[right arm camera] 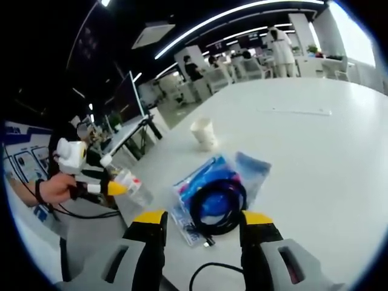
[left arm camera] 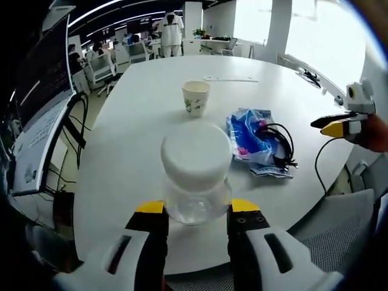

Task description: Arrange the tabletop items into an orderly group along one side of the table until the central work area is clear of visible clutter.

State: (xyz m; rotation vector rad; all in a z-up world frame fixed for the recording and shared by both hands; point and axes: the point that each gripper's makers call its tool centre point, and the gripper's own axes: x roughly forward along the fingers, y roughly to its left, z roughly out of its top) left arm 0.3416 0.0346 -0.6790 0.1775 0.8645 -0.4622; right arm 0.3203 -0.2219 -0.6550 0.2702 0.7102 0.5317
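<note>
L claw on jar, R claw over cable.

My left gripper [left arm camera: 197, 209] pinches the clear jar [left arm camera: 196, 182] w/ white lid at the table [left arm camera: 133, 139] edge. My right gripper [right arm camera: 203, 219] hangs spread above the black cable [right arm camera: 218, 206] coiled on the blue bag [right arm camera: 215, 182]. Beyond: paper cup [left arm camera: 196, 97] (upright), mid-table.
</note>
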